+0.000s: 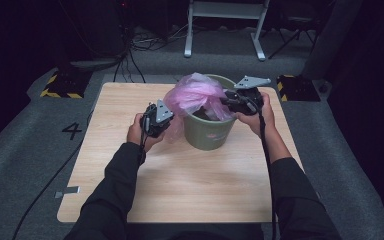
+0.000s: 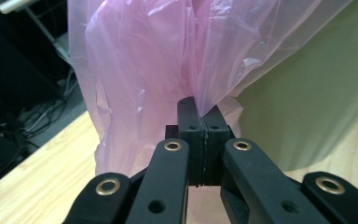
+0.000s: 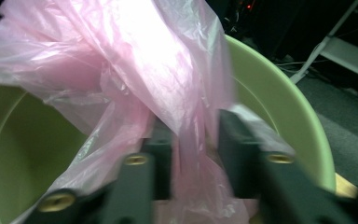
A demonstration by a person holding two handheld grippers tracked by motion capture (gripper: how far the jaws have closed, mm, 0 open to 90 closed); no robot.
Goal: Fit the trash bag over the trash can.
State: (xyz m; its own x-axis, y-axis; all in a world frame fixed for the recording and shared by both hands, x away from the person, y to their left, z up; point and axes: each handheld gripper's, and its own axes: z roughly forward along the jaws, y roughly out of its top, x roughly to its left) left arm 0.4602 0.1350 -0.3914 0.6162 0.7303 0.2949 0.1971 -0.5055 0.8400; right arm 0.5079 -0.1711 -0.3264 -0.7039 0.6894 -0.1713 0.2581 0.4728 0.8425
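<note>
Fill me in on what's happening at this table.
A person is fitting a thin pink plastic bag into a round green plastic bin on the light wooden table. The left gripper pinches the bag's edge outside the bin, jaws shut on it. The right gripper has bag film between its parted jaws at the rim.

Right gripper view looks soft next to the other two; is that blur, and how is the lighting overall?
Right gripper view: motion blur smears the jaws and pink bag. Left gripper view: sharp, bag evenly lit. High view: table lit, surroundings dark.
</note>
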